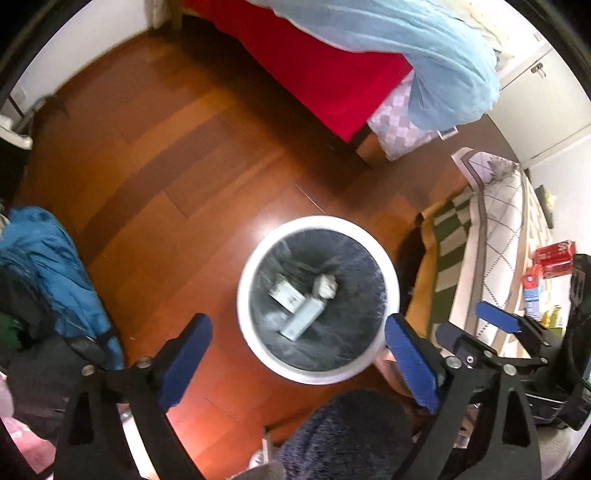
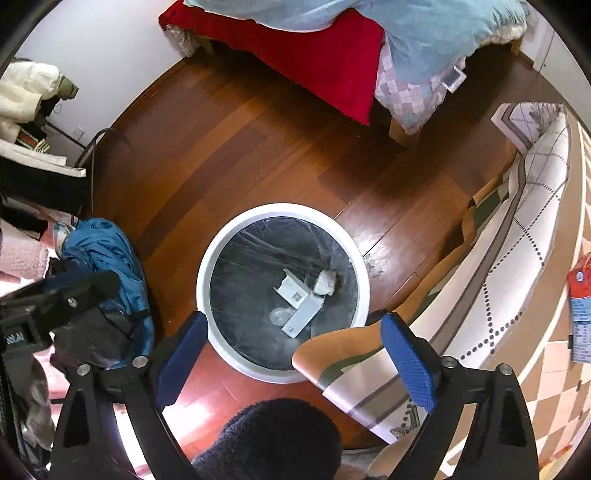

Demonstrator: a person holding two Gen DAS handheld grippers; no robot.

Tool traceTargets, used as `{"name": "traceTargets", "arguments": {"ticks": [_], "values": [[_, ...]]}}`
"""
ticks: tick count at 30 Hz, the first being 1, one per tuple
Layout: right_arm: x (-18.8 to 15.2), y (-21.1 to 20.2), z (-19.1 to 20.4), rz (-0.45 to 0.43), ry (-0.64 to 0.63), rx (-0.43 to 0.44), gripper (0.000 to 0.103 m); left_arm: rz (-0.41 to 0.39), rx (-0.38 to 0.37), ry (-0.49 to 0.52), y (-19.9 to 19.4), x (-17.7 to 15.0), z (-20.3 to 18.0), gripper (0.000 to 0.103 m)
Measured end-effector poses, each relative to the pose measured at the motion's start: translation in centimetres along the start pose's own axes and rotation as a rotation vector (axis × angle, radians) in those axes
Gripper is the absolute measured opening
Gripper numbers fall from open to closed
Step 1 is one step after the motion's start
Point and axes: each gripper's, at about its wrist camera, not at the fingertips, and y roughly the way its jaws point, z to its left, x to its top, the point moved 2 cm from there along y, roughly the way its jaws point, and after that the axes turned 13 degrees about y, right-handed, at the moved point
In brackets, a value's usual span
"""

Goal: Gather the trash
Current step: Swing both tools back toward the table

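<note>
Reddish-brown wooden floor (image 2: 229, 155) fills a bedroom, seen from above through two fisheye cameras. At the far side stands a bed with a red blanket (image 2: 314, 55) and a pale blue duvet (image 2: 443, 33) hanging over its edge. On the floor sits a round white trash bin (image 2: 208, 258) lined with a dark plastic bag. Inside it, at the bottom, lie a flat white carton (image 2: 291, 291), a long pale grey box (image 2: 304, 315) and a crumpled white paper ball (image 2: 325, 282), close together. To the right of the bin, a table draped with a patterned white and tan cloth (image 2: 498, 280) reaches its rim; a red and blue carton (image 2: 580, 314) rests on that table. To the left of the bin lies a heap of blue fabric (image 2: 107, 251).

Left gripper (image 1: 297, 354) hangs above the bin, its blue-padded jaws spread wide with nothing between them. Right gripper (image 2: 291, 354) hangs over the bin's near rim, its jaws also spread wide and empty. A dark fuzzy sleeve (image 2: 269, 439) shows at the bottom of both views.
</note>
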Motion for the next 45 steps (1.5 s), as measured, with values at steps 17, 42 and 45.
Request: {"name": "traceTargets", "arguments": {"ticks": [17,42,45], "values": [[-3.1,-7.5,-0.5,-0.135,-0.001,0.015,0.099,-0.142,0.188,0.128,-7.0,-1.7,-3.3,0.096],[-16.9,-17.1,-33.0,-0.33,1.048,-0.128,0.099,-0.111,0.141,0.338,-1.8,-0.3,-25.1,0.096],[-19.6,-15.5,-37.1,-0.305,1.199,-0.117,0.099,-0.053,0.113,0.365,1.1,0.3,-29.4,0.096]]}}
